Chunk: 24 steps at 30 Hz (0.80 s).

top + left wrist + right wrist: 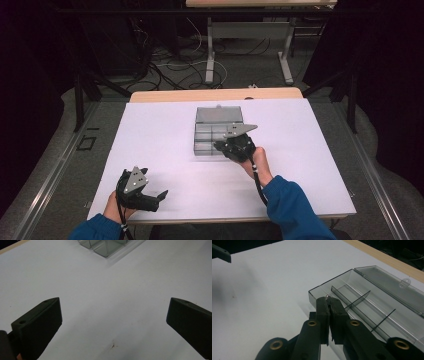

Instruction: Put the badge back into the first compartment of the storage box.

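Observation:
A clear plastic compartment box (pixel 210 134) lies on the white table cover, its lid (pixel 219 115) folded open toward the far side. My right gripper (pixel 220 146) hovers at the box's near left corner. In the right gripper view its jaws are shut (pixel 328 300), and a tiny silvery piece (pixel 328 296) peeks out between the tips, over the corner compartment of the box (pixel 362 302). My left gripper (pixel 152 186) rests near the table's front left. It stands wide open (pixel 113 315) with only bare table between the fingers.
The white cover (pixel 160 135) spans the table, and a wooden edge (pixel 215 94) shows at the far side. A small dark mark (pixel 112 345) sits on the cover by the left gripper. Beyond the table, cables and the legs of another table (pixel 210 60) cover the floor.

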Each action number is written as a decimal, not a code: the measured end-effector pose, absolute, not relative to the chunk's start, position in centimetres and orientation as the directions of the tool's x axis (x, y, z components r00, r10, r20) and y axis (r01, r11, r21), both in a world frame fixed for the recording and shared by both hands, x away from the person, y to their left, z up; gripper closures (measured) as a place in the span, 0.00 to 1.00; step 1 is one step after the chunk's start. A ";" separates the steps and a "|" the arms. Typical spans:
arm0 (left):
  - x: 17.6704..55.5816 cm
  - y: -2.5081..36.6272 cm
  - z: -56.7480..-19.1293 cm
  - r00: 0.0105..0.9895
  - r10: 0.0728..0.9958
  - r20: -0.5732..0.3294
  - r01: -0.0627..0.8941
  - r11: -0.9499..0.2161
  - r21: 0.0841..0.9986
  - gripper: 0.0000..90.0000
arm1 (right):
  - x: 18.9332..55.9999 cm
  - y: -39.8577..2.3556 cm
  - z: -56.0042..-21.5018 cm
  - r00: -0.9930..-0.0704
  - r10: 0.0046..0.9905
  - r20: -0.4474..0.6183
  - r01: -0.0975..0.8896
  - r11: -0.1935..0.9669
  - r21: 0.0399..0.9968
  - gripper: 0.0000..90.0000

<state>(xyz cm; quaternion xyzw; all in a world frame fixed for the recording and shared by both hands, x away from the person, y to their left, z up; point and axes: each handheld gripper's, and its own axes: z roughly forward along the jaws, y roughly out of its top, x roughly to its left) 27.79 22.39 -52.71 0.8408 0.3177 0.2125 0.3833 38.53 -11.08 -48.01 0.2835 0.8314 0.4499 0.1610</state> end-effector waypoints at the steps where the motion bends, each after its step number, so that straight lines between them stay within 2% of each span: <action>1: 27.8 22.4 -52.7 0.709 0.697 0.111 0.372 -0.502 0.781 0.00 | 38.5 -11.1 -48.0 -0.787 0.616 -0.012 0.327 0.434 0.839 0.97; 24: 27.9 22.4 -52.7 0.714 0.690 0.121 0.365 -0.514 0.776 0.00 | 41.3 -10.2 -48.8 -0.774 0.633 0.017 0.377 0.439 0.815 0.97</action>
